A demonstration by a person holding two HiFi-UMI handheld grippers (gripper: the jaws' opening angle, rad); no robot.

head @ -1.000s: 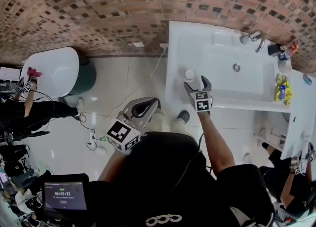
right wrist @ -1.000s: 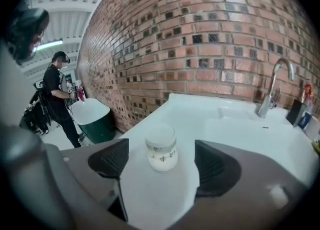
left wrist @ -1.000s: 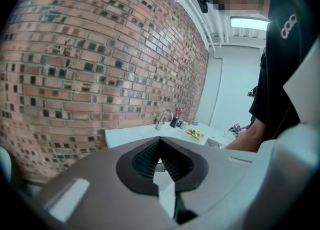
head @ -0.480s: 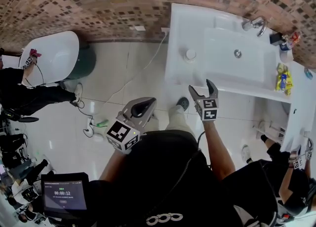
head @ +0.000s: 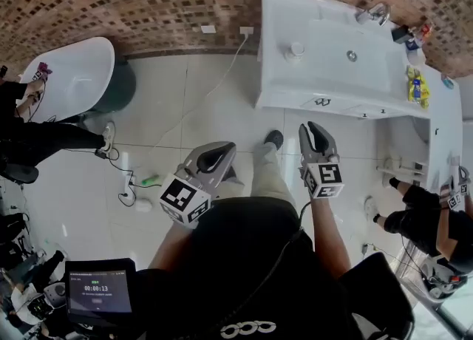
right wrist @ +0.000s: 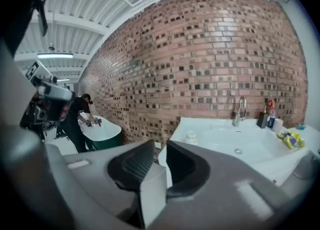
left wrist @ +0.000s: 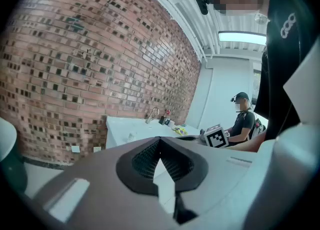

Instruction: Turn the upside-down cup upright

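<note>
A small white cup (head: 295, 49) stands on the front left corner of the white sink counter (head: 277, 72); it is too small to tell which end is up. The right gripper view shows the same cup (right wrist: 191, 136) far ahead. My right gripper (head: 314, 131) hangs over the floor tiles, well short of the counter. Its jaws are closing, with a narrow gap left and nothing between them (right wrist: 160, 149). My left gripper (head: 220, 155) is low by my body, shut and empty, fingertips meeting (left wrist: 160, 143).
The basin (head: 347, 43) has a faucet (head: 373, 13), bottles and a yellow packet (head: 414, 83) at its right end. A cable (head: 133, 183) trails over the floor tiles. Another person (head: 44, 139) works at a white tub (head: 70, 80); a second one (head: 429, 216) crouches at the right.
I have backed away from the sink. My right gripper left the cup on the counter, drew back over the floor, and its wide jaws narrowed. The left gripper stayed by my body.
</note>
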